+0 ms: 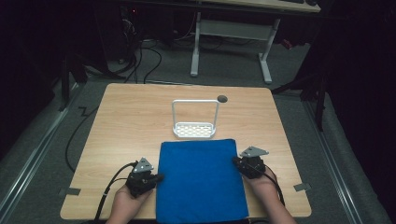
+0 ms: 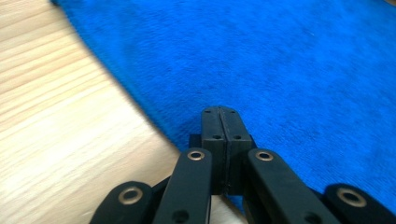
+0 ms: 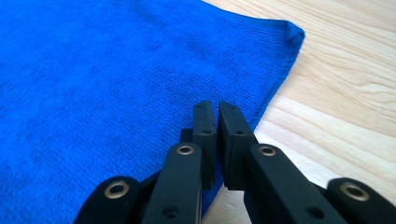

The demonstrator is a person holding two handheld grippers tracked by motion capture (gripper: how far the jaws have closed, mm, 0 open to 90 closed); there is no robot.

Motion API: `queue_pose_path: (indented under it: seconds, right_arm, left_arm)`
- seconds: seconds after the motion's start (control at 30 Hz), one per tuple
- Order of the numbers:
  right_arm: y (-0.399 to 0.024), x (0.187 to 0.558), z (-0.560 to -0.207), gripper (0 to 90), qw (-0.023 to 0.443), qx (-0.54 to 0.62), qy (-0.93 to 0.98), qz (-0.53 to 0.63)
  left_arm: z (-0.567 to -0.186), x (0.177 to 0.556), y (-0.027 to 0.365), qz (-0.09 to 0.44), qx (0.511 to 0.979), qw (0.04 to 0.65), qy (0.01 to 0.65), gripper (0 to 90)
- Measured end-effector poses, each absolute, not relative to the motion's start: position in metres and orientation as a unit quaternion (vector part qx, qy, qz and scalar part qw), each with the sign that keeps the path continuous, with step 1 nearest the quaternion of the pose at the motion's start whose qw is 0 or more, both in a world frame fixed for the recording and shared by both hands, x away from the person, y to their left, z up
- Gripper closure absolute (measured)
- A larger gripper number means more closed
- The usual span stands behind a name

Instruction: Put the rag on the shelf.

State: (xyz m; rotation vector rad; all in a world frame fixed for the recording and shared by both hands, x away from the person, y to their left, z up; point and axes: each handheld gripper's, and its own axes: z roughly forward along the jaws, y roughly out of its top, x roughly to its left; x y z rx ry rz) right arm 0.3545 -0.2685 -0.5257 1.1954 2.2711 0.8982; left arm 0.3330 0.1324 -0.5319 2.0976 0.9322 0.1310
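Observation:
A blue towel (image 1: 198, 179) lies flat on the near middle of the wooden table (image 1: 126, 121). My left gripper (image 1: 159, 178) rests at the towel's left edge. In the left gripper view its jaws are pressed together with nothing between them, and the tips (image 2: 220, 112) hang just over the towel (image 2: 280, 60). My right gripper (image 1: 235, 161) sits at the towel's right edge near the far corner. Its jaws (image 3: 212, 106) are drawn together to a thin dark slit above the towel's border (image 3: 93, 70), with no cloth seen between them.
A small white wire rack (image 1: 194, 129) with a tall handle stands just beyond the towel's far edge. A dark round spot (image 1: 222, 98) marks the table behind it. Bare wood lies to either side of the towel. Tape tabs (image 1: 302, 187) mark the near corners.

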Motion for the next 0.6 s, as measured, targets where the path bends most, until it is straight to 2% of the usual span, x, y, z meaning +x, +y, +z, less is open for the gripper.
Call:
queue_pose_path:
  seconds: [0.4,0.57,0.6]
  right_arm:
    - [-0.258,0.340,-0.525,85.2,0.190,0.407,0.830,0.330]
    - [-0.259,0.342,-0.525,84.5,0.184,0.408,0.830,0.333]
    - [-0.259,0.342,-0.525,81.8,0.182,0.408,0.829,0.335]
  left_arm:
    - [-0.529,0.327,0.147,0.036,0.834,0.398,0.381,89.1]
    - [-0.527,0.325,0.145,0.039,0.840,0.391,0.374,87.4]
    - [-0.527,0.326,0.145,0.037,0.839,0.394,0.374,84.8]
